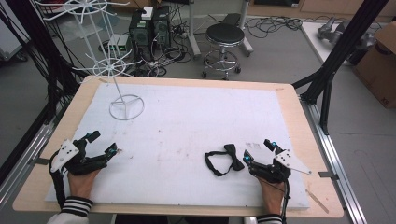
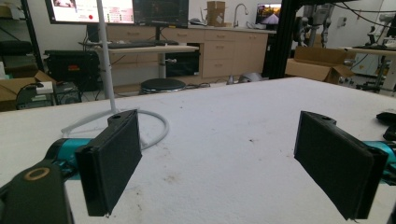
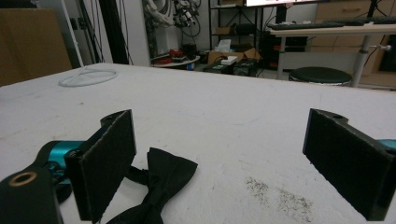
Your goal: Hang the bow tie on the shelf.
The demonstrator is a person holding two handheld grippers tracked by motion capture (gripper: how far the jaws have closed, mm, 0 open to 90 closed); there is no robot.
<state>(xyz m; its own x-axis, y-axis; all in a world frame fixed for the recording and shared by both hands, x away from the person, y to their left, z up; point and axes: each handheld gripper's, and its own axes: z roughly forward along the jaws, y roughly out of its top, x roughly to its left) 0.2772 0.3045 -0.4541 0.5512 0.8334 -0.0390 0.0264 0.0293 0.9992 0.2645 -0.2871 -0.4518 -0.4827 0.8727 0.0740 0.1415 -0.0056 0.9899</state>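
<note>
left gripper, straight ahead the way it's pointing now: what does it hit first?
Probably nothing on the table. The left gripper, jaws open, points across bare white foam. The white rack's ring base sits left of that line, just past the left jaw; depth is hard to judge, so a slight drift left could clip it.

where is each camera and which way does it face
High view: above the person's side, looking forward and down on the table; both hands, left gripper and right gripper show.
Left gripper view: rides the left gripper, facing the white stand; its open jaws show.
Right gripper view: rides the right gripper; open jaws beside the bow tie.
Shared: all three show the stand.
</note>
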